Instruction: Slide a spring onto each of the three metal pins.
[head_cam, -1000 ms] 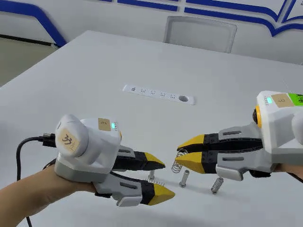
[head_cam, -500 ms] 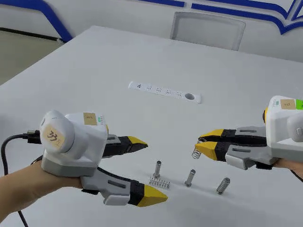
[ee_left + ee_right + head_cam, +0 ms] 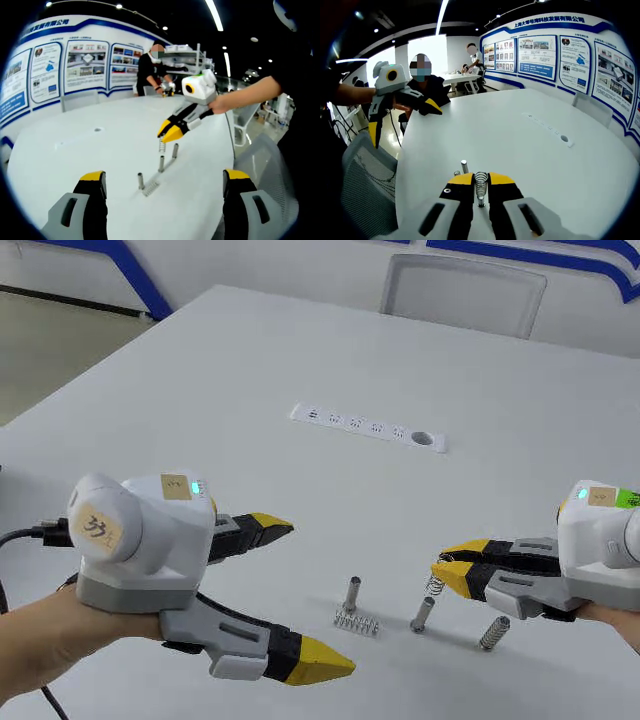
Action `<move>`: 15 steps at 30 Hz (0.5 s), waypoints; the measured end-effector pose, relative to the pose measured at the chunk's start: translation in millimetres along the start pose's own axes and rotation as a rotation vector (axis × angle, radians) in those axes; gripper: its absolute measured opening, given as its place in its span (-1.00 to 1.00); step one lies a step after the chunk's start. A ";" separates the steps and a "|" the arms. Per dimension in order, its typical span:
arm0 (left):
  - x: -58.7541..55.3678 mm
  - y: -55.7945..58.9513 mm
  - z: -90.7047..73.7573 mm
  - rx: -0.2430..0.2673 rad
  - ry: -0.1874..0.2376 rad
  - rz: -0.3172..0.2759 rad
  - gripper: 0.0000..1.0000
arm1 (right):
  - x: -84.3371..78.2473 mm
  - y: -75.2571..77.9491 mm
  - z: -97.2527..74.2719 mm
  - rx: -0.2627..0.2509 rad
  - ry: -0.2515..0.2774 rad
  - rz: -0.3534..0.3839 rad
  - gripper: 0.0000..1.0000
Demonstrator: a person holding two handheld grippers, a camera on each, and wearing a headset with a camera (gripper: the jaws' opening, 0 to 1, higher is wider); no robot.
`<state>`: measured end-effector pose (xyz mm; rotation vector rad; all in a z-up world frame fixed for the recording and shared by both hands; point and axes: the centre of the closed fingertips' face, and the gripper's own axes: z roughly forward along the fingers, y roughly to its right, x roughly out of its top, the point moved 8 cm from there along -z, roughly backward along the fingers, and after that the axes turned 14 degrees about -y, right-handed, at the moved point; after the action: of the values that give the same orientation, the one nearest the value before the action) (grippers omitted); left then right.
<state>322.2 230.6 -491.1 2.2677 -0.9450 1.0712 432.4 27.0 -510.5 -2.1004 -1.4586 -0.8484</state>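
Three short metal pins stand on the white table (image 3: pixel 250 390). The left pin (image 3: pixel 352 592) is bare, with a loose spring (image 3: pixel 357 621) lying at its foot. The right pin (image 3: pixel 493 632) has a spring around it. My right gripper (image 3: pixel 441 567) is shut on a third spring (image 3: pixel 435 585), which hangs upright just over the middle pin (image 3: pixel 422 613). In the right gripper view that spring (image 3: pixel 480 184) sits between the yellow tips. My left gripper (image 3: pixel 312 598) is open, left of the pins, holding nothing. Its own view shows the right gripper (image 3: pixel 171 133) and the pins (image 3: pixel 161 163).
A white power strip (image 3: pixel 370 427) lies farther back on the table, and a grey chair (image 3: pixel 462 295) stands at the far edge. A mesh chair (image 3: pixel 365 185) stands beside the table. People stand at another table (image 3: pixel 156 70) in the background.
My left gripper has drawn back to the left, away from the pins, still open. My right gripper has carried its spring to just over the middle pin. The head camera has also shifted.
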 end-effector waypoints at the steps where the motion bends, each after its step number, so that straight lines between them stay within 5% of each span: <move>1: -0.9 -0.1 0.0 0.000 -0.004 -0.002 0.99 | -0.9 -0.1 1.2 0.005 -0.004 0.004 -0.78; 9: -5.0 1.6 1.1 -0.003 -0.020 -0.016 0.98 | -8.6 3.1 6.3 0.009 -0.029 0.022 -0.78; 15: -3.1 -0.6 -2.8 0.004 0.030 -0.061 0.95 | -12.2 1.3 13.2 0.009 -0.048 0.008 -0.78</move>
<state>319.8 234.1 -491.9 2.2628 -0.8566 1.0783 433.6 27.1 -528.5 -2.1327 -1.4739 -0.7924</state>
